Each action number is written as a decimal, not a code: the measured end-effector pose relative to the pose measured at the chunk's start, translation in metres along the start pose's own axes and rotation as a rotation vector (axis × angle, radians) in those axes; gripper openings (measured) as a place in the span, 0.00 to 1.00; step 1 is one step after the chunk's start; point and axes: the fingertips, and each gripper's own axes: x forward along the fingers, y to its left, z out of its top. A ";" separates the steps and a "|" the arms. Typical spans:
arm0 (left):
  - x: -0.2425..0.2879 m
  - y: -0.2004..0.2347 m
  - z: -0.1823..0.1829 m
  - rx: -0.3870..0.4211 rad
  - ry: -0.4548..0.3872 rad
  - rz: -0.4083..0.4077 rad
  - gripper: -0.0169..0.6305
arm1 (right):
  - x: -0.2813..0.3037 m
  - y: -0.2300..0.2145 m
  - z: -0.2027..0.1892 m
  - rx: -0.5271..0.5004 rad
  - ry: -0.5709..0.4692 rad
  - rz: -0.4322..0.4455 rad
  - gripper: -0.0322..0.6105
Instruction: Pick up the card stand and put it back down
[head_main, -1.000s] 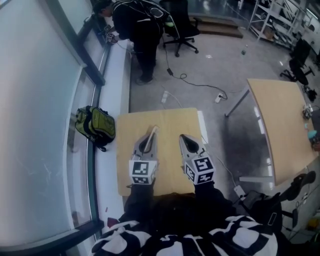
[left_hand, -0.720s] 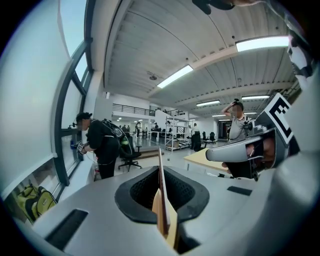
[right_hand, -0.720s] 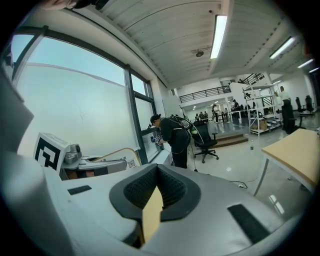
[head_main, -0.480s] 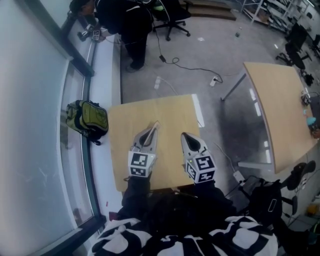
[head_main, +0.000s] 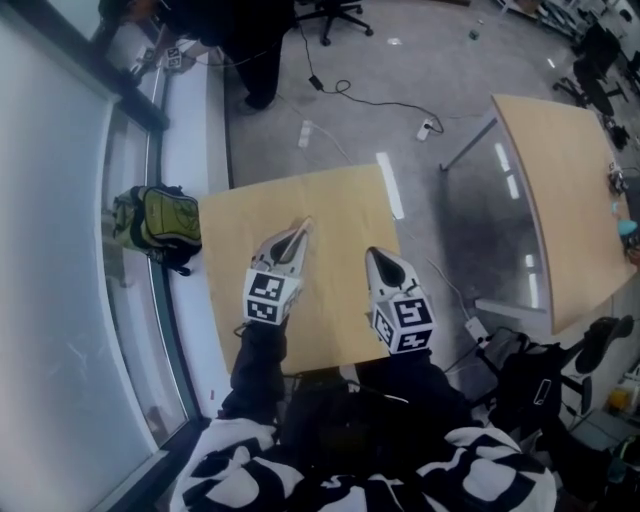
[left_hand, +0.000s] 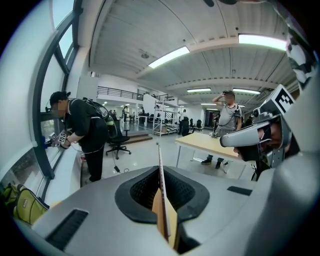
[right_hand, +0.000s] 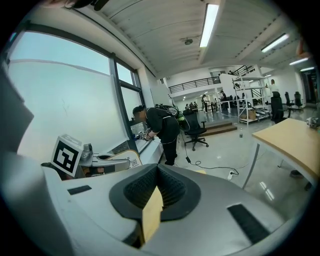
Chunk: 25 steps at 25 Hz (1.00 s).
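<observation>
In the left gripper view a thin flat card stand (left_hand: 159, 152) stands edge-on between the jaws and sticks out past their tips. My left gripper (left_hand: 160, 169) is shut on it. From the head view that gripper (head_main: 300, 229) hovers over the left half of the wooden table (head_main: 340, 200), and the stand shows only as a pale sliver at its tip. My right gripper (head_main: 373, 254) hangs beside it over the table's right half. In its own view the right gripper (right_hand: 157, 168) is shut with nothing between the jaws.
A green backpack (head_main: 156, 222) lies on the window ledge left of the table. A person (left_hand: 85, 134) bends over the ledge farther on. A second wooden table (head_main: 560, 180) stands to the right. Cables (head_main: 350, 95) and a power strip cross the grey floor.
The head view has swung, so the table and floor sit higher and more to the left in the picture. Both grippers stay side by side over the table; the left keeps its grip.
</observation>
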 end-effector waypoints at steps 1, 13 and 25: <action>0.006 0.004 -0.004 0.003 0.002 -0.014 0.05 | 0.005 -0.002 -0.001 -0.006 0.004 -0.005 0.08; 0.075 0.048 -0.046 0.001 0.042 -0.191 0.05 | 0.067 -0.013 -0.019 -0.029 0.064 -0.012 0.08; 0.133 0.079 -0.052 0.129 0.103 -0.409 0.05 | 0.112 0.007 -0.039 -0.027 0.108 0.042 0.08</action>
